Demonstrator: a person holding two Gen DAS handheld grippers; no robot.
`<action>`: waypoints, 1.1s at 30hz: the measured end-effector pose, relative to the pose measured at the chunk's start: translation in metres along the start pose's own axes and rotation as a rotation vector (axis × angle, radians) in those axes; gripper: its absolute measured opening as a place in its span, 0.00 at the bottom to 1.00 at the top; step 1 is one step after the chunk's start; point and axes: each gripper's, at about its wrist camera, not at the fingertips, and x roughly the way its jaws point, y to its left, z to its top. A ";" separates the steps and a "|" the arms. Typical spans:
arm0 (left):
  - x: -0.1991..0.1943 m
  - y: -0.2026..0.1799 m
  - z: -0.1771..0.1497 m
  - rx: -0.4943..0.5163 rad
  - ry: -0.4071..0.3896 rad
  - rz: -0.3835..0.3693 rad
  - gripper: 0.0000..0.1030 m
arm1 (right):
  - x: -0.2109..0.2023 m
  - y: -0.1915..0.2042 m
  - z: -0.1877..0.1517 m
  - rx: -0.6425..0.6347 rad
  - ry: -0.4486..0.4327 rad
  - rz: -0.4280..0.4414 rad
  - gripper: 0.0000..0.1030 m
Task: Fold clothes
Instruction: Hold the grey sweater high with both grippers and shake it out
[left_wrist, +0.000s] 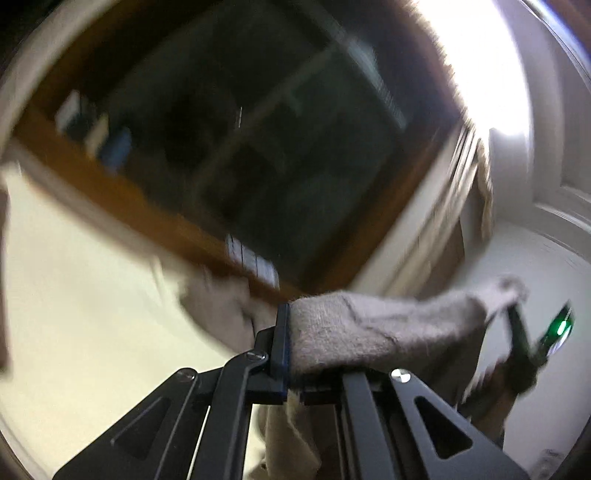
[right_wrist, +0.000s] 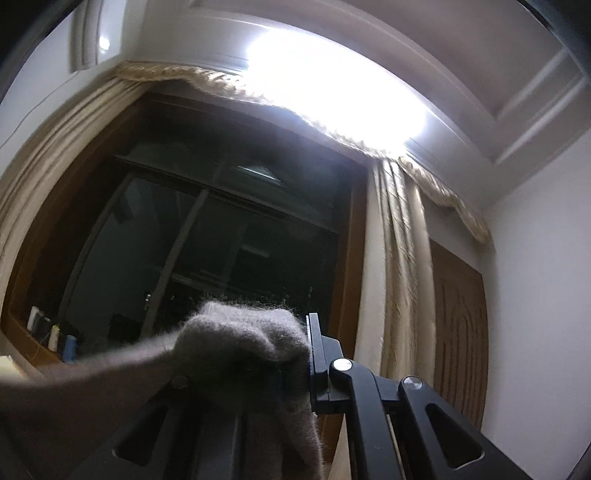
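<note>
A fuzzy grey knitted garment (left_wrist: 369, 332) was held raised before a dark wood-framed window (right_wrist: 207, 236), stretched between the left gripper (left_wrist: 291, 347) and right gripper (right_wrist: 291, 354), both jaws clenched on it.

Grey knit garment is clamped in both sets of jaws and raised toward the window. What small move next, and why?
Probably lower both grippers together to a flat surface. The grey knit garment is pinched by the left gripper and right gripper, stretched between them in mid-air, and no folding surface shows in either view.
</note>
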 end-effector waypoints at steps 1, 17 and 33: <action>-0.012 -0.012 0.014 0.041 -0.066 0.006 0.03 | 0.000 0.000 -0.001 -0.002 -0.003 -0.007 0.08; -0.102 -0.097 0.073 0.488 -0.391 0.186 0.03 | -0.038 -0.011 0.022 0.084 -0.183 -0.041 0.08; 0.016 0.042 0.071 0.395 -0.008 0.491 0.04 | 0.060 0.084 -0.074 0.059 0.133 0.143 0.08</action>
